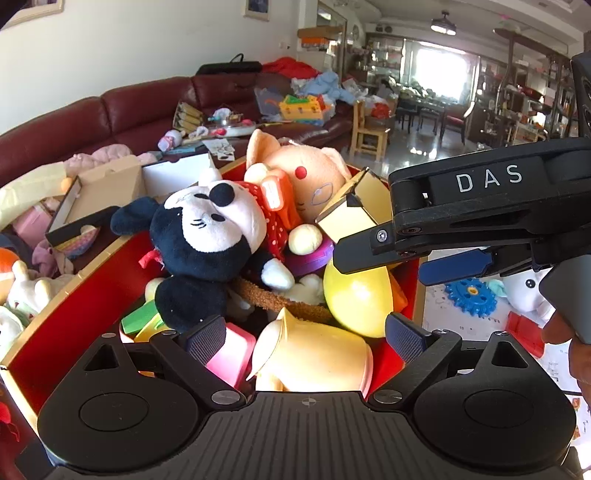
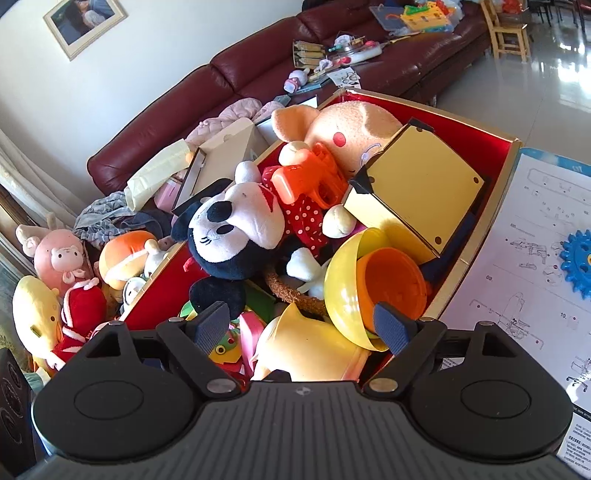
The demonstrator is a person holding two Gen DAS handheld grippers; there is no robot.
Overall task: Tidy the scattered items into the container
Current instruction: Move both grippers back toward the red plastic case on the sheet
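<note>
While both pairs of ribbed blue-padded fingers stand wide and empty, a glossy pale-yellow moulded plastic toy lies beneath in the red-lined, gold-edged cardboard box, beside a fuzzy black-and-white mouse plush.

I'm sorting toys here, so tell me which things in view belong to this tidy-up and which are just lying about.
Part of the job:
- red box, the container
- mouse plush, already in it
- yellow capsule, in it
- blue gear, on the instruction sheet outside the box
- pink plush, outside the box

Just lying about:
- sofa
- wooden chair
- framed picture
</note>
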